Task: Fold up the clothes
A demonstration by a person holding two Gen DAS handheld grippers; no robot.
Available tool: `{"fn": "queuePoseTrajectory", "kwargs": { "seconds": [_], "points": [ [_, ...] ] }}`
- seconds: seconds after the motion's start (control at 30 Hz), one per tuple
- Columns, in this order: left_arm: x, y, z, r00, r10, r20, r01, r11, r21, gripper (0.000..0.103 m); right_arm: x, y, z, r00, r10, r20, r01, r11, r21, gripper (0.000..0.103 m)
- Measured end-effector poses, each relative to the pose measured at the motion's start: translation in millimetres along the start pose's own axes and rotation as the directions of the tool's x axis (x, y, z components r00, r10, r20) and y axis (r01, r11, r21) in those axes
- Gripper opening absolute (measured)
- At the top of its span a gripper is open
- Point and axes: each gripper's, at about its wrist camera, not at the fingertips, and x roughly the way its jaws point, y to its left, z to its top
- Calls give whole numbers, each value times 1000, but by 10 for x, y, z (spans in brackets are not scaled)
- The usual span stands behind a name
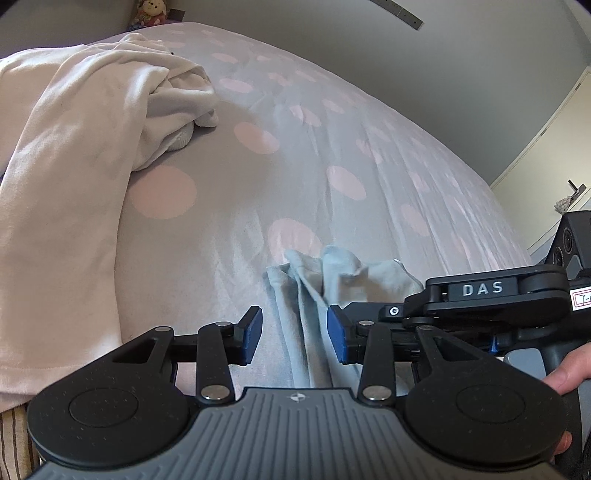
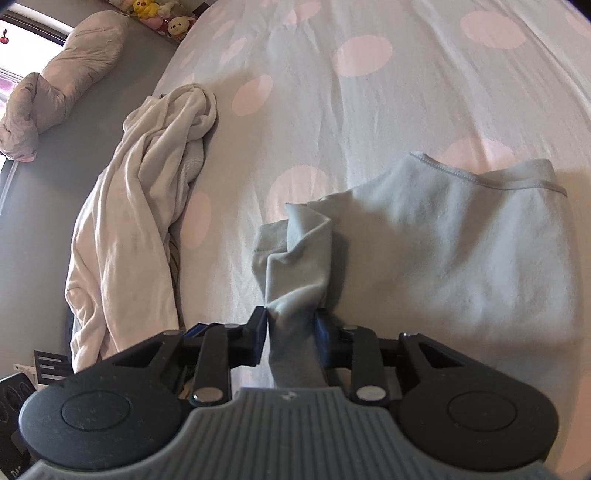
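Note:
A light blue garment point(image 2: 443, 251) lies on the dotted bed sheet point(image 2: 369, 110). My right gripper point(image 2: 291, 328) is shut on a bunched fold of it near its left edge. In the left wrist view the same blue garment point(image 1: 325, 295) runs between the fingers of my left gripper point(image 1: 295, 332), which is open around the fabric without pinching it. The right gripper's body point(image 1: 480, 295) sits close at the right of that view.
A crumpled white garment point(image 2: 140, 206) lies to the left on the bed, also in the left wrist view point(image 1: 74, 166). A rolled pink duvet point(image 2: 62, 81) and plush toys point(image 2: 155, 11) lie on the far side. A wall and door point(image 1: 554, 147) stand right.

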Motion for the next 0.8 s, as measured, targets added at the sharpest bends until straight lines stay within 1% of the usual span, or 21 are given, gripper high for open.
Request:
{"fn": "queuePoseTrajectory", "kwargs": {
  "seconds": [0.1, 0.17, 0.23, 0.3, 0.4, 0.43, 0.47, 0.57, 0.67, 0.73, 0.8],
  "points": [
    [-53, -19, -12, 1000, -20, -11, 20, 1000, -21, 35, -255, -42, -57, 999, 23, 38, -23, 999, -23, 45],
    [-85, -62, -25, 998, -48, -38, 47, 999, -25, 36, -426, -79, -116, 998, 23, 65, -19, 999, -49, 45],
    [-115, -119, -46, 995, -69, -69, 68, 998, -16, 36, -567, -124, -228, 997, 7, 82, 0, 996, -87, 45],
    [-130, -189, -84, 992, -60, -108, 62, 998, 14, 36, -690, -164, -389, 996, -3, 90, 15, 991, -135, 39],
    [-163, -266, -138, 985, -42, -169, 51, 998, 48, 36, -835, -219, -676, 993, -30, 117, 54, 977, -208, 38],
    [-188, -293, -149, 982, -43, -186, 55, 997, 61, 36, -883, -243, -776, 991, -37, 128, 66, 971, -229, 38],
    [-223, -330, -164, 979, -47, -199, 64, 995, 80, 36, -922, -266, -885, 990, -39, 137, 74, 964, -255, 35],
    [-335, -489, -240, 968, -60, -244, 102, 981, 163, 36, -964, -311, -1175, 990, -32, 138, 75, 946, -316, 34],
    [-367, -707, -339, 955, -50, -293, 128, 959, 253, 36, -926, -342, -1402, 993, -28, 117, 67, 935, -347, 24],
    [-358, -852, -413, 942, -38, -334, 148, 939, 310, 36, -902, -358, -1515, 990, -57, 128, 100, 928, -359, 24],
    [-295, -937, -491, 922, -9, -386, 154, 926, 346, 36, -911, -379, -1609, 985, -101, 142, 148, 913, -379, 24]
  ]
}}
